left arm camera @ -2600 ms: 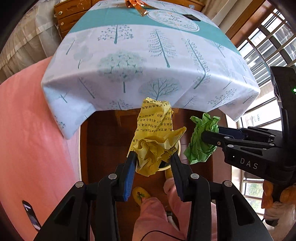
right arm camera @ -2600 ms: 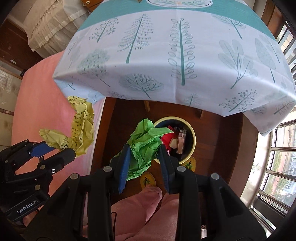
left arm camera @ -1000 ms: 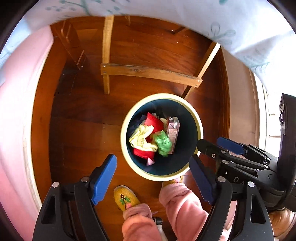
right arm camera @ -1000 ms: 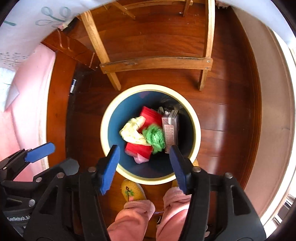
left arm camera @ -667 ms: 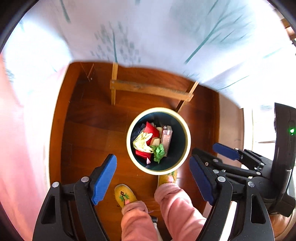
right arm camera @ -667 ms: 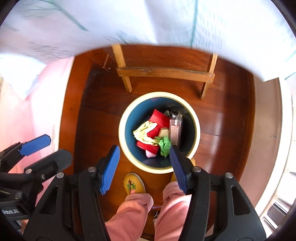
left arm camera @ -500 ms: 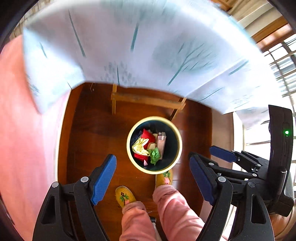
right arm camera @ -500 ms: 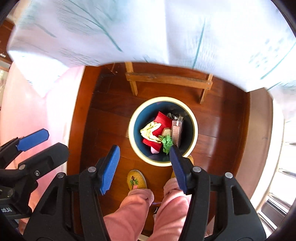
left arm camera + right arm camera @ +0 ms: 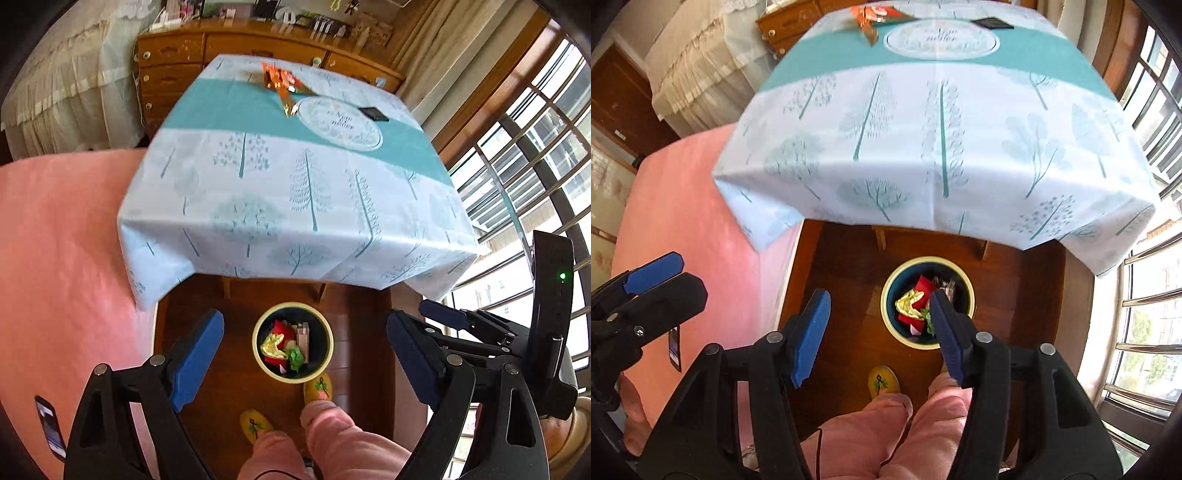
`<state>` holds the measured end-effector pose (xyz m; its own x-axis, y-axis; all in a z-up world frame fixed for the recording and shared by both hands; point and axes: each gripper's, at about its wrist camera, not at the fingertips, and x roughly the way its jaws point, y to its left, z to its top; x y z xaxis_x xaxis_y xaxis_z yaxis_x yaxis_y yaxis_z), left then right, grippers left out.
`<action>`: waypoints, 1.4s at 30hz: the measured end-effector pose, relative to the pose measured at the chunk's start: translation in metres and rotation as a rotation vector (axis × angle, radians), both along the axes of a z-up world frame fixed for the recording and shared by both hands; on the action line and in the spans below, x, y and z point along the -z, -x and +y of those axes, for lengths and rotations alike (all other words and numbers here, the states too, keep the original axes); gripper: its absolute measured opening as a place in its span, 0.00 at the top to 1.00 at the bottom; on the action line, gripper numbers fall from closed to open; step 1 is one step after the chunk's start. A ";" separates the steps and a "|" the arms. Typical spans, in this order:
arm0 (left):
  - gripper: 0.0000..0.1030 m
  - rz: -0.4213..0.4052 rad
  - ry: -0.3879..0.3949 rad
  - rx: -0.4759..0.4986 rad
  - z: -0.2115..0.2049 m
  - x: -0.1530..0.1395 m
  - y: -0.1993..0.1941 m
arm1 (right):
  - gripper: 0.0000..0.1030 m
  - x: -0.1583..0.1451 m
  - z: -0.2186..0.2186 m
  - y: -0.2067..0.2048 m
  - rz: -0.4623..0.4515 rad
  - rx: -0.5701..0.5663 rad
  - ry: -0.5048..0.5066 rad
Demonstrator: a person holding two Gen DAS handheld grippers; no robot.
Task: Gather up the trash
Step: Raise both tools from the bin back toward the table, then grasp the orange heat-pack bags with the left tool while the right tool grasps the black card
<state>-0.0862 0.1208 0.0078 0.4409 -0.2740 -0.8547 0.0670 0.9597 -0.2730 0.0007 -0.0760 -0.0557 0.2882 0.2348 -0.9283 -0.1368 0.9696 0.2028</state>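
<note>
Far below on the wooden floor stands the round bin (image 9: 328, 345) (image 9: 891, 326). Inside it lie the crumpled yellow paper (image 9: 273, 349) (image 9: 910, 301), the green paper (image 9: 295, 358) (image 9: 928, 322), red scraps and a small carton. My left gripper (image 9: 304, 319) (image 9: 661, 288) hangs high above the bin, its jaws opening wide with nothing between them. Beside it, my right gripper (image 9: 879, 295) (image 9: 454, 328) is open and holds nothing. An orange wrapper (image 9: 280, 83) (image 9: 871, 16) lies at the far end of the table (image 9: 295, 192) (image 9: 942, 129).
The tree-print cloth overhangs the table's near edge above the bin. A flat black object (image 9: 375, 113) lies near the wrapper. A pink bed (image 9: 55, 258) with a phone (image 9: 50, 428) fills the left; window bars (image 9: 535, 184) stand at the right. Yellow slippers (image 9: 319, 387) touch the bin.
Both grippers have risen from close over the bin to above table height, so the tabletop is back in view. The left jaws stand wider. The yellow and green papers, held earlier, lie in the bin.
</note>
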 end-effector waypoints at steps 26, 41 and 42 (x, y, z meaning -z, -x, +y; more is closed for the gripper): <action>0.06 -0.194 -0.105 0.063 -0.017 -0.102 -0.079 | 0.48 -0.116 -0.064 -0.058 -0.220 0.196 -0.087; 0.06 -0.050 -0.142 -0.182 -0.045 -0.050 -0.311 | 0.39 -0.066 -0.142 -0.340 -0.147 0.176 -0.173; 0.06 -0.038 -0.139 -0.208 -0.047 -0.044 -0.328 | 0.34 -0.058 -0.150 -0.361 -0.137 0.181 -0.172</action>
<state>0.2422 0.0742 0.0515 0.5077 -0.0551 -0.8598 -0.1280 0.9821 -0.1384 0.3614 -0.2259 0.0023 0.4595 0.3191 -0.8289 -0.0020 0.9336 0.3583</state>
